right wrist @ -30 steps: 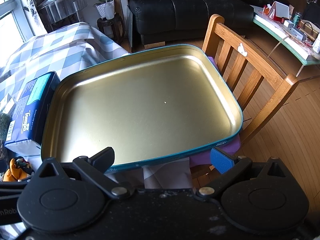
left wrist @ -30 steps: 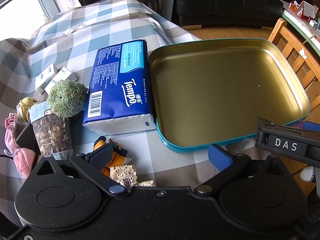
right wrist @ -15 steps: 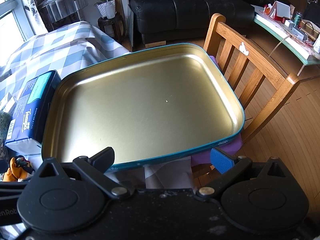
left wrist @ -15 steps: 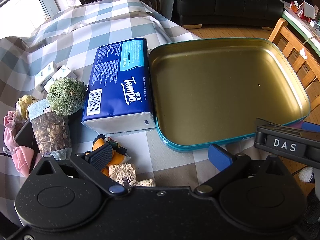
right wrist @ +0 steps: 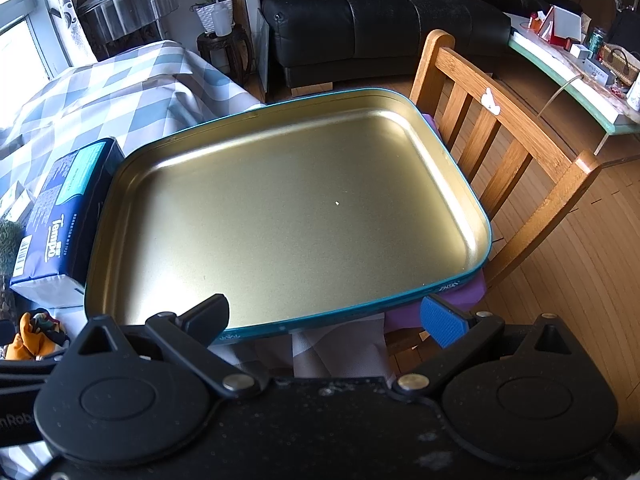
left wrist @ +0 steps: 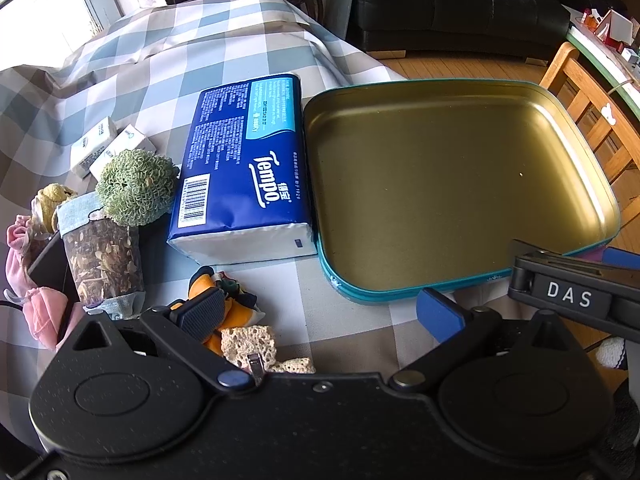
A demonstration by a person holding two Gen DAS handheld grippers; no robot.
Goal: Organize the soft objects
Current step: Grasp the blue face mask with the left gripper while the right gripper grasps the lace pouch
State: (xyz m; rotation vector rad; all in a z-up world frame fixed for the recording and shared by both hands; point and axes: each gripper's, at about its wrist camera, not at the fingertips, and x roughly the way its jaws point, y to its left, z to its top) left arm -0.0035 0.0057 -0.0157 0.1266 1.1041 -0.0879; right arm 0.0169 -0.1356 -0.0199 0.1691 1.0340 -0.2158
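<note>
Nothing moved, tissue pack (left wrist: 244, 176) beyond left hand-held gripper (left wrist: 320, 312)

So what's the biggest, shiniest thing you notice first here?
The big gold tray with a blue rim, empty, filling the middle of the checked tablecloth. Right beside it, on its left, lies a dark blue tissue pack, with a fuzzy green ball further left.

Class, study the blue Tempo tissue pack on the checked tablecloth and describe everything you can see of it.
The Tempo tissue pack is a soft rectangular block in glossy dark-blue plastic with a lighter blue panel, white logo, small print and a barcode; its near end shows white. It lies flat on the checked tablecloth, unopened as far as visible, its long side against the empty gold tin tray. Neither claw touches it.
</note>
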